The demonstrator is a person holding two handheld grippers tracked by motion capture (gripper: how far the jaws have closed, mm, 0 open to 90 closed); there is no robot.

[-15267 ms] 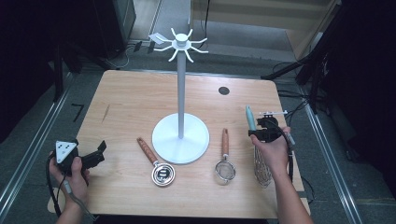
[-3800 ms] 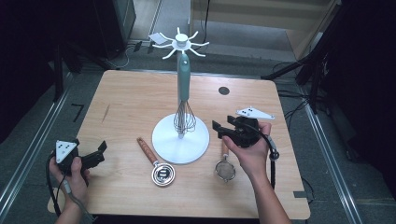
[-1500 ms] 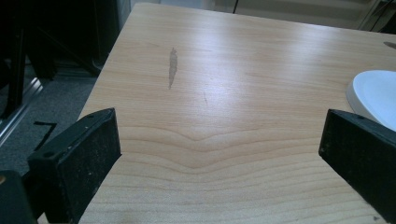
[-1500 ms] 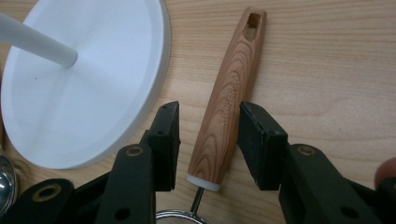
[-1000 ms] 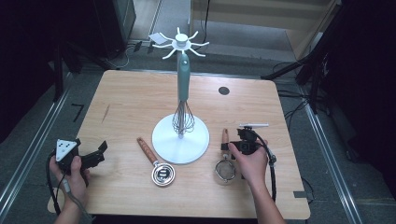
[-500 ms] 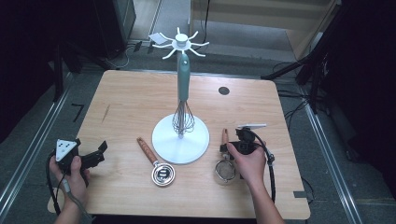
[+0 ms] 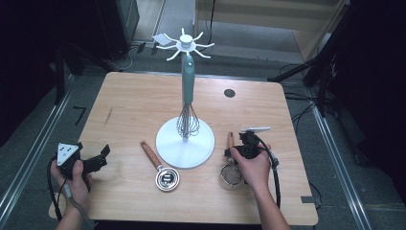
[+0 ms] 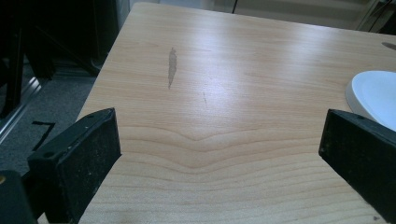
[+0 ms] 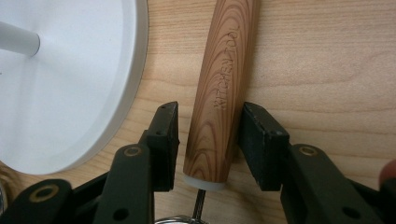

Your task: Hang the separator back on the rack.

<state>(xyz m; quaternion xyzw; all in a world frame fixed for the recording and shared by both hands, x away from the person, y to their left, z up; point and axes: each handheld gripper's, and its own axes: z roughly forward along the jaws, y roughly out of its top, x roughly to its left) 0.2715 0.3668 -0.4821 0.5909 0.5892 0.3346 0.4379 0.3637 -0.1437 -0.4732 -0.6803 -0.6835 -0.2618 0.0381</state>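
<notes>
Item: wood-handled strainer, flat on worktop beside white stand base; right gripper half open, straddling its handle, seemingly not yet clamped, presumably for hanging; left gripper wide open, empty.

The wooden handle of the strainer carries engraved capital letters running along its length; they read roughly "KITCHEN TOO", with the last letters unclear. On the floor left of the table, a dark mark shaped like the numeral 7 shows.
</notes>
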